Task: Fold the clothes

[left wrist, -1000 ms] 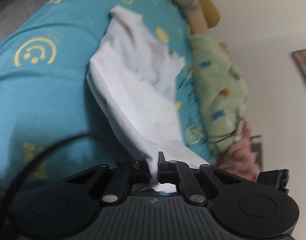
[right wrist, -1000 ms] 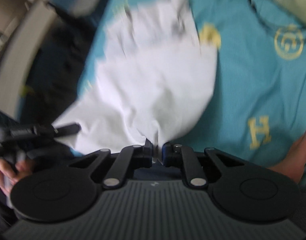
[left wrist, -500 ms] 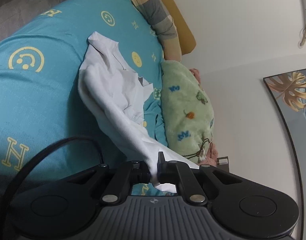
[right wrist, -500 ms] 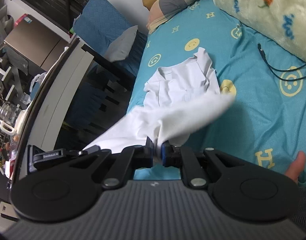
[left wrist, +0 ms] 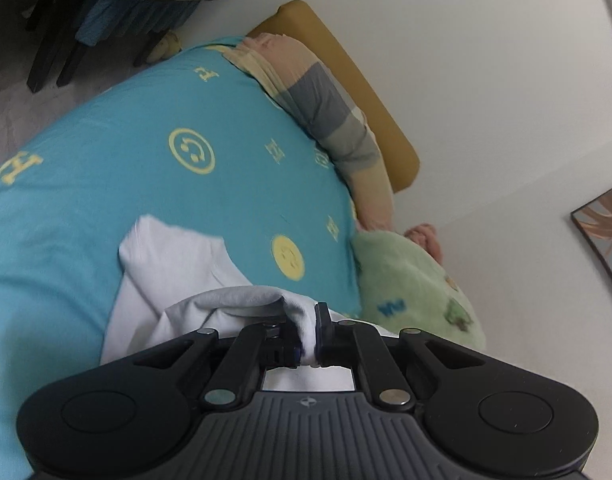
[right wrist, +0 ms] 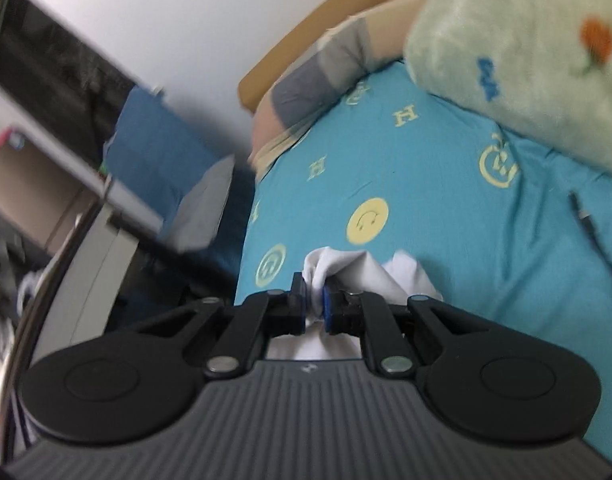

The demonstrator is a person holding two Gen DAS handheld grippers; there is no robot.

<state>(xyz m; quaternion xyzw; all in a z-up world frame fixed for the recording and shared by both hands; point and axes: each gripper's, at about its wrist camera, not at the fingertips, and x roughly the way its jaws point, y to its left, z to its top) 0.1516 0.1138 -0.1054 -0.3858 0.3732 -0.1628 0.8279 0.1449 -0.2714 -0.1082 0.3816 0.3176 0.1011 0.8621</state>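
A white shirt [left wrist: 174, 272] lies bunched on the turquoise bed sheet [left wrist: 106, 168] with yellow smiley prints. My left gripper [left wrist: 306, 336] is shut on a fold of the shirt's cloth, low over the sheet. In the right wrist view the same white shirt [right wrist: 385, 276] shows as a small crumpled bundle, and my right gripper [right wrist: 314, 308] is shut on another bunch of it. Most of the shirt is hidden under both grippers' bodies.
A green plush blanket [left wrist: 409, 280] and a striped pillow [left wrist: 329, 108] lie along the wall side against a mustard headboard [left wrist: 369, 92]. A black cable [right wrist: 589, 228] lies on the sheet. Beyond the bed's edge stand a blue chair [right wrist: 158, 152] and a desk [right wrist: 86, 208].
Both grippers have carried the shirt's held end forward toward the pillow end and lower to the sheet. The shirt, earlier stretched out long, is now doubled over and bunched under them.
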